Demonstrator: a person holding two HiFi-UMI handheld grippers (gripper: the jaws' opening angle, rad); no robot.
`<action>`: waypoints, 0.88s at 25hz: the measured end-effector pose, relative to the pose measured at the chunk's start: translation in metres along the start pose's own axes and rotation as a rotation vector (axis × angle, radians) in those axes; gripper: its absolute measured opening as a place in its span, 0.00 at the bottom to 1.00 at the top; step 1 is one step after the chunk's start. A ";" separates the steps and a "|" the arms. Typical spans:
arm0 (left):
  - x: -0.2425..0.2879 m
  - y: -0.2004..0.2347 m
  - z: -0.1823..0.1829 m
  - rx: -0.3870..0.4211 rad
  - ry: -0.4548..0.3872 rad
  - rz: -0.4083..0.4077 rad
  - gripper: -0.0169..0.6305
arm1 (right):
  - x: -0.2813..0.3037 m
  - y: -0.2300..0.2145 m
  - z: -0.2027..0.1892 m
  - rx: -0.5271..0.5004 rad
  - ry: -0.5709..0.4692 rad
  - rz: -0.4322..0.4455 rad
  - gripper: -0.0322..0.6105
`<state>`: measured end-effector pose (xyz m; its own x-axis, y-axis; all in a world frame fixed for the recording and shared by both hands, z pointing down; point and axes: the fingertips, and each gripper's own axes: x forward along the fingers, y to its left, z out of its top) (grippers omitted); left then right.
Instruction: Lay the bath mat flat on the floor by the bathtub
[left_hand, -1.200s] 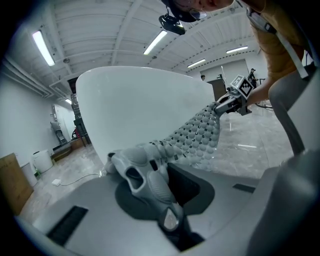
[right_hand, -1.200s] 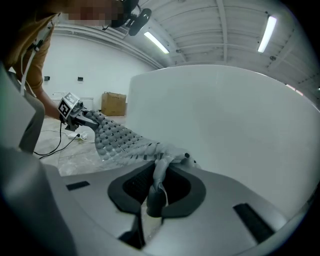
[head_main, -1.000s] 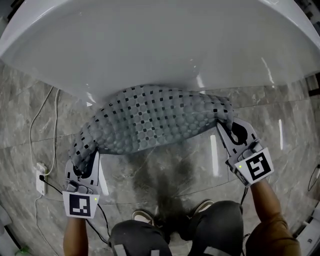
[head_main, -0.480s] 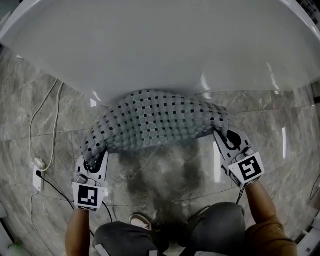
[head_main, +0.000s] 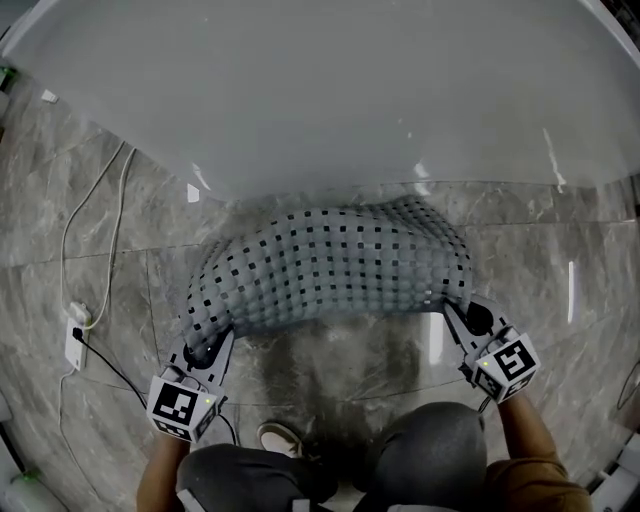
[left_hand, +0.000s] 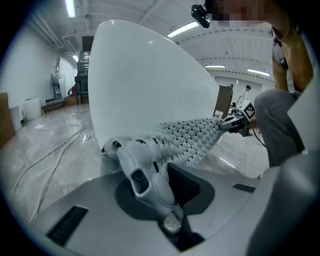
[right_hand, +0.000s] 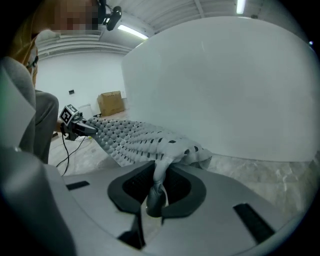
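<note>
The mat (head_main: 330, 270) is being held at mid-frame, long axis running left to right below the tub (head_main: 330, 90), its near corners being pinched in the nearly closed left hand-held gripper (head_main: 202, 345) and right hand-held gripper (head_main: 460, 310).

Head view looks steeply down; both gripper views sit low, facing each other; all share the bath mat (head_main: 330, 275).

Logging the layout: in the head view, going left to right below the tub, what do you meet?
White plug block with trailing cables → left gripper clamping one mat end → grey studded bath mat with square holes → right gripper clamping the other end.
</note>
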<state>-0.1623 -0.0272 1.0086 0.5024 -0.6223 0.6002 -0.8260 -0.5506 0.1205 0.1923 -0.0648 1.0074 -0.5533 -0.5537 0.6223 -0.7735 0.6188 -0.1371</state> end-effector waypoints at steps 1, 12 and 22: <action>-0.003 -0.005 -0.007 -0.028 0.012 -0.007 0.12 | -0.003 -0.001 -0.009 0.021 -0.002 0.005 0.13; -0.012 -0.036 -0.078 -0.203 0.183 -0.023 0.11 | -0.006 0.002 -0.107 0.121 0.233 -0.041 0.17; -0.005 -0.025 -0.142 -0.348 0.272 -0.007 0.12 | -0.011 -0.001 -0.146 0.200 0.379 -0.045 0.42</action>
<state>-0.1806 0.0689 1.1144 0.4610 -0.4245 0.7793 -0.8832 -0.3047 0.3565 0.2448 0.0220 1.1133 -0.3943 -0.3109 0.8648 -0.8596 0.4576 -0.2274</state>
